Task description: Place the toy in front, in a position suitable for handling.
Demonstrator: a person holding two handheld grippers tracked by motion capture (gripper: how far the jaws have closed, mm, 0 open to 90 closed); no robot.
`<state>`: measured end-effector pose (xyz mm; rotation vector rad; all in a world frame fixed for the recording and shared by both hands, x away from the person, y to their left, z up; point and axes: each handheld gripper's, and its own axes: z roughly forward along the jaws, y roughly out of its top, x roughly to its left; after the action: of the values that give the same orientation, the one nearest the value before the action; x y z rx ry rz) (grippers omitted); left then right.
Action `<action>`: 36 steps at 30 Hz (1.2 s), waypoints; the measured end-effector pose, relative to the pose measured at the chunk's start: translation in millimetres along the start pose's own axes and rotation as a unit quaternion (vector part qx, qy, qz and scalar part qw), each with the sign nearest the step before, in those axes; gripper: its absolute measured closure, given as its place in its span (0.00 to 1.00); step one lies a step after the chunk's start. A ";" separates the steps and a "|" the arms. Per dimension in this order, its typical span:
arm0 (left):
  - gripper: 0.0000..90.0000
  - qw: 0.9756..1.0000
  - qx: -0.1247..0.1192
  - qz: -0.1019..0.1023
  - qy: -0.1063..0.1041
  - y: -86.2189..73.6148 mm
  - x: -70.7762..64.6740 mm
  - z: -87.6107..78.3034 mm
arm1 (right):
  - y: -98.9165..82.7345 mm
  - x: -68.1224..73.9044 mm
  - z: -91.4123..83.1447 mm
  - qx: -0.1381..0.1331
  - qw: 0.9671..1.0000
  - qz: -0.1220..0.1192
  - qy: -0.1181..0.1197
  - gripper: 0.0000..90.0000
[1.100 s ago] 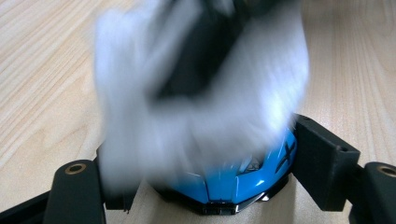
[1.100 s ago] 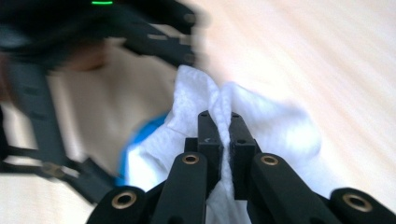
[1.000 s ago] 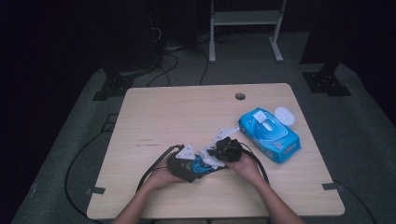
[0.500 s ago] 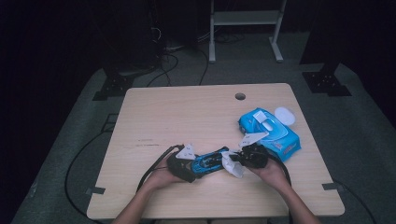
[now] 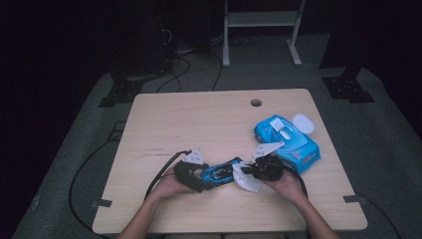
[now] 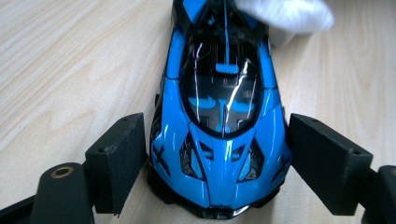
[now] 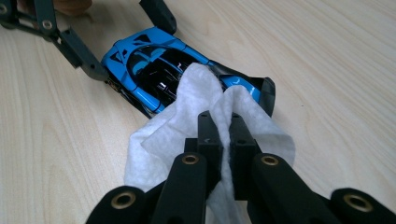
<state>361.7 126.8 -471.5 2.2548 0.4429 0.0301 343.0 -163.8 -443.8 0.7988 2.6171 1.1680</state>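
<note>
**Wipe meets the car's rear end**

On the table [image 5: 164,124], the blue toy car [image 5: 221,172] lies lengthwise between the hands, nose toward the left gripper [image 5: 191,172]. Its jaws have just been opening: they flank the nose, the right pad [image 6: 327,163] clear. The right gripper [image 7: 223,140], nearer the tail, is clamped on the white wipe [image 7: 187,116], which drapes the car's rear.

Both forearms are entering from the near table edge, hands resting low and angling toward each other; the left gripper [image 5: 199,175] is pointing rightward, its jaws having just been opening and standing slightly apart from what sits between them; the right gripper [image 5: 254,173] is pointing leftward, jaws clamping together.
</note>
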 end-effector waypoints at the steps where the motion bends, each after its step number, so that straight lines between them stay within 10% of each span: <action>1: 0.23 1.000 0.002 -0.001 -0.002 -0.1 0.9 -0.8 | 0.7 0.2 0.2 0.000 1.000 0.000 0.001 0.96; 36: 0.24 0.994 -0.002 -0.104 -0.032 0.5 13.5 -0.6 | -0.8 -5.6 9.6 0.002 1.000 0.003 0.015 0.96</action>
<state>374.4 131.3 -472.4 2.1876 0.6409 -0.1473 350.8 -161.1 -451.2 0.7967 2.6432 1.1850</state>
